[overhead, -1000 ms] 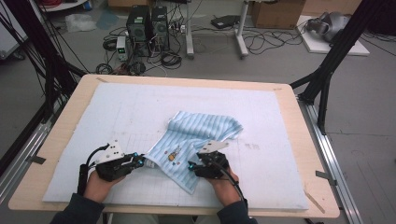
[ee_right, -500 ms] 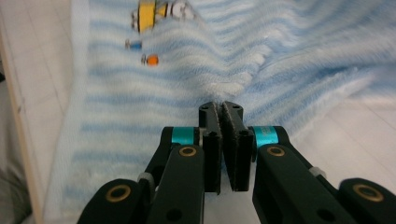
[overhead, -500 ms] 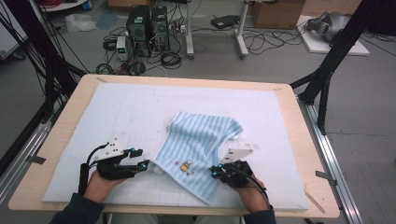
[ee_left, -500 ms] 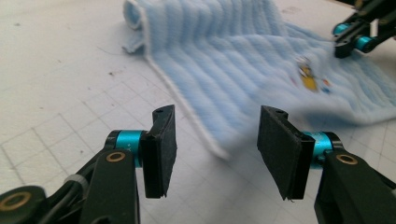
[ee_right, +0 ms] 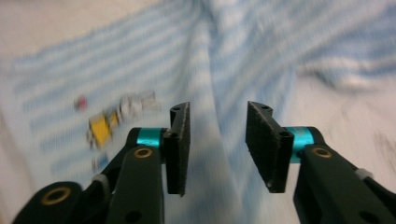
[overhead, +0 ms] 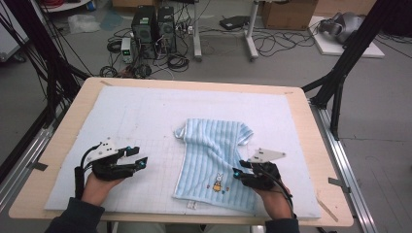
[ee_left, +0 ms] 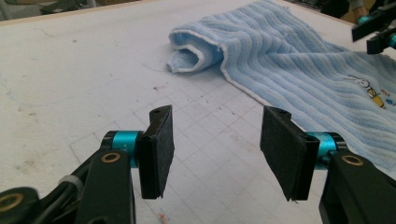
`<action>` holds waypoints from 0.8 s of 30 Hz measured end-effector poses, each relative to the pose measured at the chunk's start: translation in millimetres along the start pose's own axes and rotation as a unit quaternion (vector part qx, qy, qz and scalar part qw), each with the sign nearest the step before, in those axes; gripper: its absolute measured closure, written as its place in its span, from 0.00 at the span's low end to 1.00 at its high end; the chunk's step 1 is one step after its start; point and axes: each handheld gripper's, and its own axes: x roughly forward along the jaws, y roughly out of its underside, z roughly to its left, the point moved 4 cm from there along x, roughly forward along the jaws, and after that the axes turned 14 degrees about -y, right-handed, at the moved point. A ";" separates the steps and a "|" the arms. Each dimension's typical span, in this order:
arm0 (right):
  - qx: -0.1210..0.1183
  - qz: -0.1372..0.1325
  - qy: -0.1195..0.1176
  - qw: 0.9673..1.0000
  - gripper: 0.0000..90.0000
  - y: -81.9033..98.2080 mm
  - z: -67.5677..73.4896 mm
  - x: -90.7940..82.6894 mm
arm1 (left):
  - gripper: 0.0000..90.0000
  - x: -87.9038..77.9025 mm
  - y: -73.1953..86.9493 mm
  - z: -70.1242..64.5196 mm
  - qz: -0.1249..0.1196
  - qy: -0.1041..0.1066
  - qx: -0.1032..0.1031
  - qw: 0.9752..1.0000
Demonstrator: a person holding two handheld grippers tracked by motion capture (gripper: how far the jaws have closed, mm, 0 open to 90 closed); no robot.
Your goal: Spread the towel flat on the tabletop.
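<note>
blue striped towel (overhead: 214, 158) at centre of high view, on white mat (overhead: 145, 116), spread flat toward lower frame, bunched and rolled at upper edge; rabbit print (overhead: 217, 183) near lower edge. left gripper (overhead: 137, 158) at lower left of frame, on bare mat well apart from towel, jaws wide, just opened, nothing between. right gripper (overhead: 236, 173) at lower centre-right, over towel's right edge beside rabbit print, jaws just reopened, apart, pads clear of cloth.

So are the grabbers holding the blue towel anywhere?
No. The left gripper and right gripper both have empty, open jaws; the towel lies loose.
</note>
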 end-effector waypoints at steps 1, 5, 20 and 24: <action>-0.004 -0.003 0.001 1.000 0.58 -6.6 -0.7 5.7 | 0.50 0.0 0.0 0.7 0.000 0.000 -0.002 1.000; -0.020 -0.003 0.007 1.000 0.49 -45.1 -6.0 46.7 | 0.49 1.3 0.6 4.7 0.001 -0.005 -0.003 1.000; -0.025 0.075 -0.075 0.994 0.94 -56.6 -2.5 103.0 | 0.49 0.6 -0.6 16.0 0.002 -0.019 -0.012 1.000; -0.039 0.064 -0.129 0.989 0.94 -40.3 20.5 92.3 | 0.50 5.3 -4.2 17.8 0.004 -0.021 -0.015 1.000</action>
